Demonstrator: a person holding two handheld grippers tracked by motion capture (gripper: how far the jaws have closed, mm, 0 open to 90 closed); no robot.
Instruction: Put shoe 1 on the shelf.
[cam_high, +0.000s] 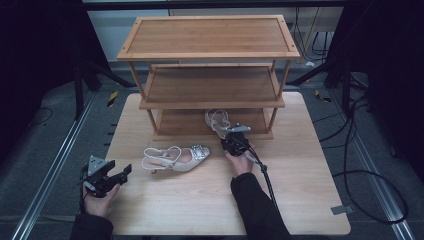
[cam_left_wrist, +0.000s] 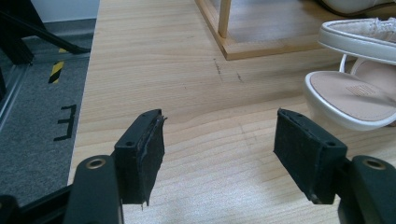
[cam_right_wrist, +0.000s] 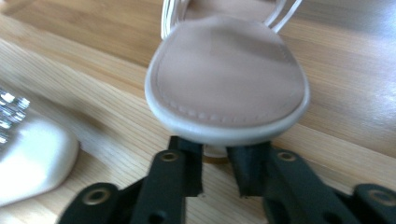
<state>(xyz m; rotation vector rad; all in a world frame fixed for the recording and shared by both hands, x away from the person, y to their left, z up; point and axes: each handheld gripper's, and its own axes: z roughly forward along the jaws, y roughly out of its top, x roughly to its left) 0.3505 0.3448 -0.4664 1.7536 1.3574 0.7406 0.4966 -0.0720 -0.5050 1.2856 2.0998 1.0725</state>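
Two pale beige slingback sandals are in play. One sandal (cam_high: 176, 157) lies on its side on the table, its jewelled toe pointing right; its heel end (cam_left_wrist: 350, 93) shows to the right of my left gripper. The other sandal (cam_high: 217, 121) stands at the front edge of the rack's bottom shelf. My right gripper (cam_high: 231, 140) is on it from the near side. Under that sandal's heel seat (cam_right_wrist: 229, 79), the right gripper (cam_right_wrist: 219, 175) has its jaws shut on the short heel. My left gripper (cam_high: 112, 175) rests at the table's front left, open, and nothing sits between the jaws of the left gripper (cam_left_wrist: 219, 154).
A three-tier bamboo shoe rack (cam_high: 210, 55) stands at the back of the wooden table (cam_high: 200, 210); its base frame (cam_left_wrist: 261, 46) lies ahead of my left gripper. The jewelled toe of the lying sandal (cam_right_wrist: 28, 154) is just left of my right gripper. Cables trail on the floor at right.
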